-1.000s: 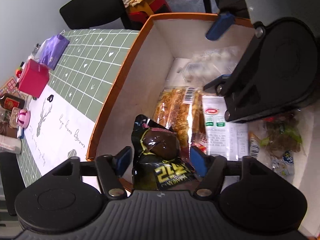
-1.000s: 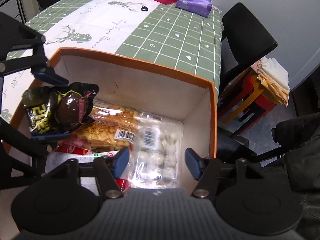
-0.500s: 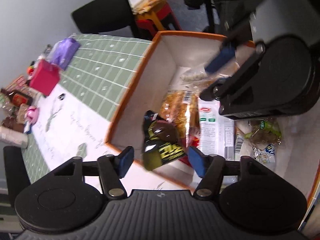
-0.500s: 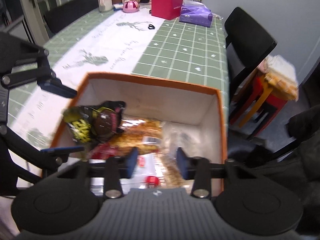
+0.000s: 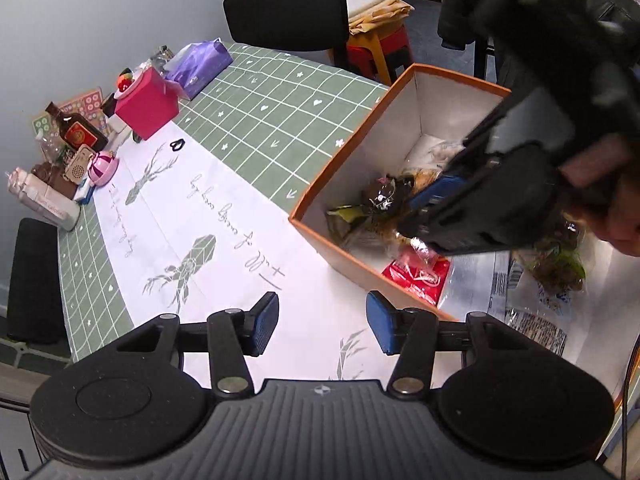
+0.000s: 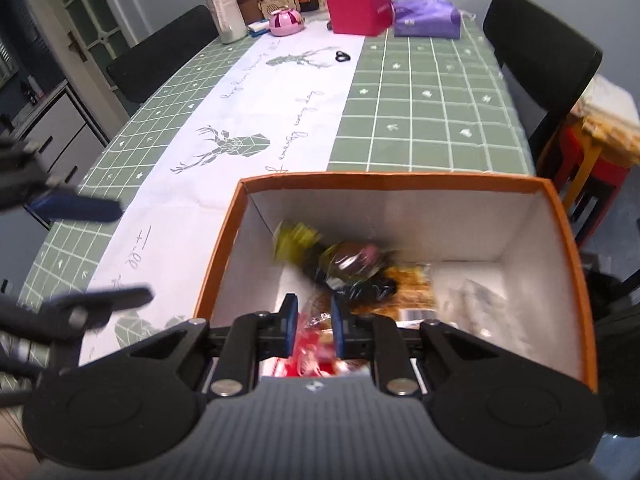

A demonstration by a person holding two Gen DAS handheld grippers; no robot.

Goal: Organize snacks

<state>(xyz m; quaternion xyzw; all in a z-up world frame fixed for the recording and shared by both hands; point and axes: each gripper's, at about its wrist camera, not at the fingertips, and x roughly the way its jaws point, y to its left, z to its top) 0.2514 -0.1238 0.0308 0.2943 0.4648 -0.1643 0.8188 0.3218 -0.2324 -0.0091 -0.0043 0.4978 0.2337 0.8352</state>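
Observation:
An orange-rimmed cardboard box (image 5: 352, 148) (image 6: 392, 179) stands on the table and holds several snack packets. A dark packet with yellow print (image 5: 380, 200) (image 6: 344, 260) lies inside it, blurred in the right wrist view. My left gripper (image 5: 322, 324) is open and empty, above the tablecloth just outside the box's near wall. My right gripper (image 6: 314, 326) reaches into the box, its jaws nearly closed around a clear-and-red wrapped packet (image 6: 314, 354), which also shows in the left wrist view (image 5: 416, 276).
Green checked tablecloth with a white runner (image 5: 192, 216). At the far end stand a pink box (image 6: 357, 8), a purple tissue pack (image 6: 426, 16), a bottle (image 5: 76, 132) and small items. Black chairs (image 5: 286, 12) (image 6: 540, 64) flank the table. More packets (image 5: 556, 268) lie at right.
My left gripper let go of the dark packet, which dropped into the box, and pulled back out over the table. My right gripper narrowed onto the red-and-clear packet.

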